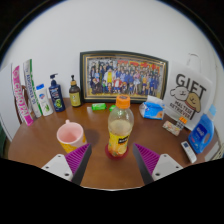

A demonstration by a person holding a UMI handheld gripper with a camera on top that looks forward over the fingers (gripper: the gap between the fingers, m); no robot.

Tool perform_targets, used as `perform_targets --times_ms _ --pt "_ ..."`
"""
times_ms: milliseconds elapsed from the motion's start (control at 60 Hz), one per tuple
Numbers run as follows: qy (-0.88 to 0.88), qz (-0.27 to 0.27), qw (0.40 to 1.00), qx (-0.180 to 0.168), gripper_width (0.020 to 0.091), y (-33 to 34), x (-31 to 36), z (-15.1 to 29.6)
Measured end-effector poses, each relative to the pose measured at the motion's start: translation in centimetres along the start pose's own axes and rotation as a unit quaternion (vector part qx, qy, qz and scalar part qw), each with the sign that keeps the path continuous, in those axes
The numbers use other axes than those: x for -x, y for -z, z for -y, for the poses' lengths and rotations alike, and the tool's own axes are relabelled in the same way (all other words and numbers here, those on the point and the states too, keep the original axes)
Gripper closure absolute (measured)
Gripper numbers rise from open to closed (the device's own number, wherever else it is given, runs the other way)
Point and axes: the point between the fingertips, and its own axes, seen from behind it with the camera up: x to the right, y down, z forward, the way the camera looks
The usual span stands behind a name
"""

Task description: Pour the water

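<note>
Gripper (113, 160) is seen from its own camera, fingers spread wide, purple pads (79, 158) facing inward at either side. Nothing is gripped.

An orange-capped bottle (119, 127) of yellow liquid is stood upright on the wooden table (40, 150), dead ahead, on the centre line between the two fingers and just beyond their tips. A clear gap is seen at each side of it; no contact is made. Its long axis is vertical, so the fingers are set across it, at about the level of the label.

A pink cup (69, 135) is placed just left of the bottle, near the left finger, mouth up. It is judged to be the receiver for the pour.

Behind, a framed photo (124, 75) is leaned against the wall, with toiletry bottles (56, 94) to the left and a gift bag (188, 95) to the right.

Judgement: the grasp is not yet made. A straight advance is called for, then closing on the bottle body; the cap appears to be on.
</note>
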Motion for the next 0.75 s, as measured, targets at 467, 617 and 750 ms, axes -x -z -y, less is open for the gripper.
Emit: perform_targets --times_ms 467,617,750 --pt "-0.007 -0.061 0.998 -0.008 0.0249 22.2 8.0 -2.3" --pt "-0.011 -0.057 0.998 -0.007 0.0251 24.7 9.6 -3.4" --pt "-0.015 -0.063 0.998 -0.010 0.0254 25.6 10.0 -3.7"
